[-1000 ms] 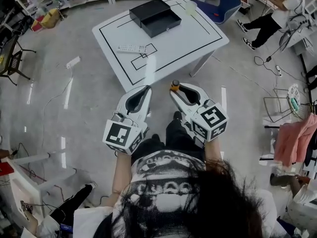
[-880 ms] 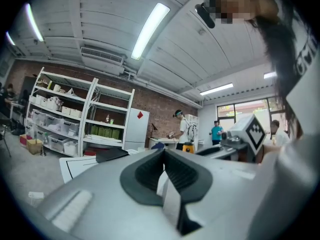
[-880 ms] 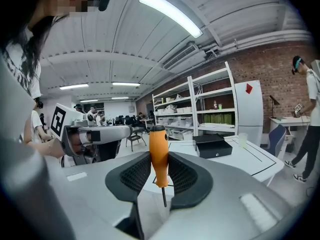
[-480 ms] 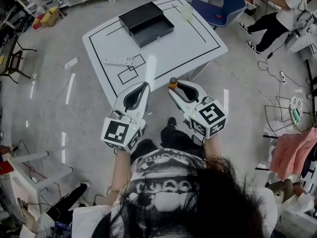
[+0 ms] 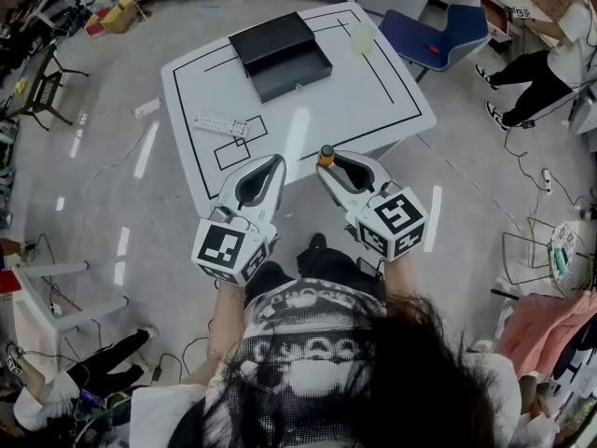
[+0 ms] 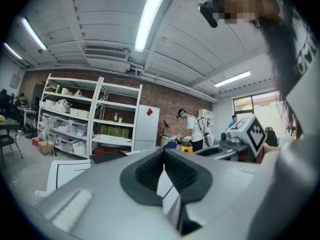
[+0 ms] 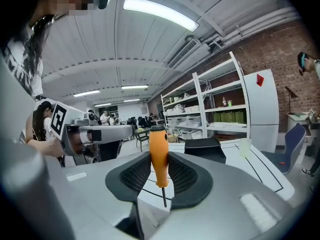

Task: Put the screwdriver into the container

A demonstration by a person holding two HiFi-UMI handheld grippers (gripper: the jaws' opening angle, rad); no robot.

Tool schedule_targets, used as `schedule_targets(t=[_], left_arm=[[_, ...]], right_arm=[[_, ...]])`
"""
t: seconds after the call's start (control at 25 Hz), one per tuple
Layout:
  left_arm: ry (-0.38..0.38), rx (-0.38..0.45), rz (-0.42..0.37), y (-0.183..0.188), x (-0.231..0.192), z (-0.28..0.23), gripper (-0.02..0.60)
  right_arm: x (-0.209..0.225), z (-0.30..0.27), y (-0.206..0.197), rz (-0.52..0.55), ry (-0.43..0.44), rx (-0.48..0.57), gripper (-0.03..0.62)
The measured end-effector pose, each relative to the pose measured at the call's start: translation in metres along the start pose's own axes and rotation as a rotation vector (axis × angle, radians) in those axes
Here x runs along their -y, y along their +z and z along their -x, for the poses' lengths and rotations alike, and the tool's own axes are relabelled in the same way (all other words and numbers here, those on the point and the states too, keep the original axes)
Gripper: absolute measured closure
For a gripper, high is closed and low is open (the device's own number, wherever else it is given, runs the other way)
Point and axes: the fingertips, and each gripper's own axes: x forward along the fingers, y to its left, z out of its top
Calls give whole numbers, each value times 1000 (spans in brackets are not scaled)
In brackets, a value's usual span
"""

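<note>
The black open container point(image 5: 280, 52) sits at the far side of the white table point(image 5: 373, 96); in the right gripper view the container point(image 7: 205, 149) lies straight ahead past the jaws. My right gripper point(image 5: 326, 163) is shut on an orange-handled screwdriver point(image 7: 158, 156). It stands upright between the pads with its black cap up and its thin shaft pointing down. In the head view the screwdriver point(image 5: 326, 155) hovers at the table's near edge. My left gripper point(image 5: 277, 162) is beside it, shut with nothing in it, its tips point(image 6: 164, 153) together.
A white remote control point(image 5: 220, 125) lies on the table's left part inside a marked rectangle. A translucent cup point(image 5: 361, 37) stands at the far right corner. A blue chair point(image 5: 429, 31) is behind the table. A seated person point(image 5: 546, 59) is at the right, with shelves along the back wall.
The table has come closer and both gripper tips now reach its near edge. The right gripper's hold on the screwdriver is unchanged; the left stays shut.
</note>
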Motion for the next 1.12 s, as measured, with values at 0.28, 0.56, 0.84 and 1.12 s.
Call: schedule_targets(t=[0.28,0.56,0.84,1.12], left_arm=[[49,-20,8,-7,7,-19,581],[75,-30,11,-7,6,-25,581],[96,-53,20,-19,5,-17,581],[109,-47,18,-17,-7,-22,581]], right_arm=[[21,2,-6,0,46,6,479],[30,5,-9,-10,61,3,479],[33,-3,-14,0,76,-10,479],[45,-25,-5,37,85,-17,479]])
